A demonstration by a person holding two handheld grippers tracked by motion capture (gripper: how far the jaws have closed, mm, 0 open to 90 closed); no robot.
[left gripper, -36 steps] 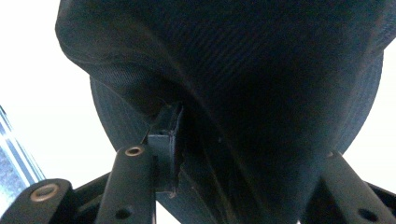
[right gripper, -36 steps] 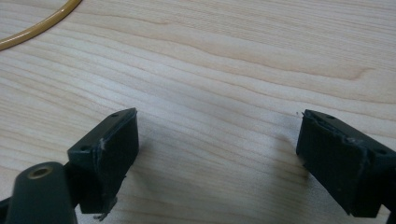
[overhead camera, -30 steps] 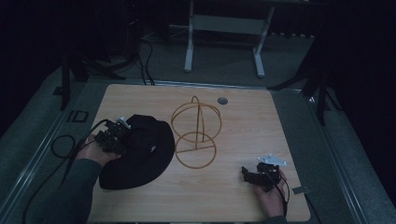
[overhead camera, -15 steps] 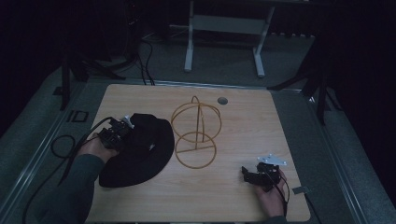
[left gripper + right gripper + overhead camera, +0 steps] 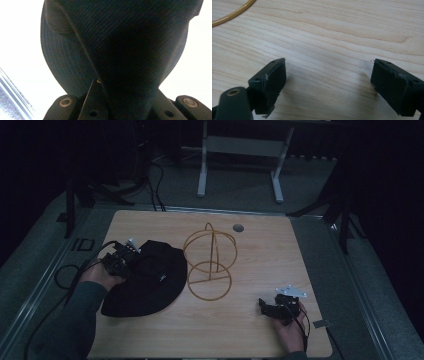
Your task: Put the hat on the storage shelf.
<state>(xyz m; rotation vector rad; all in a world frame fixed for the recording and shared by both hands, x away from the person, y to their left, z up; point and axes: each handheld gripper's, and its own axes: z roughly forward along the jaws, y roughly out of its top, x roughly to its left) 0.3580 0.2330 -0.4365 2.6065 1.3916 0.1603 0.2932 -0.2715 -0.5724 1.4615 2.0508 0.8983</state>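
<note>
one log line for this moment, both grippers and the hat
left gripper: just closed, shut on black fabric bucket hat | right gripper: open, nothing between jaws, over light wooden table | yellow wire hat stand: bare

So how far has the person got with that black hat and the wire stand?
Early on. Done: the left gripper has just closed its jaws on the brim of the black bucket hat; fabric sits between them in the left gripper view. In hand: that grip. Left: the hat lies on the table beside the yellow wire hat stand, probably its destination. The right gripper rests open.
</note>
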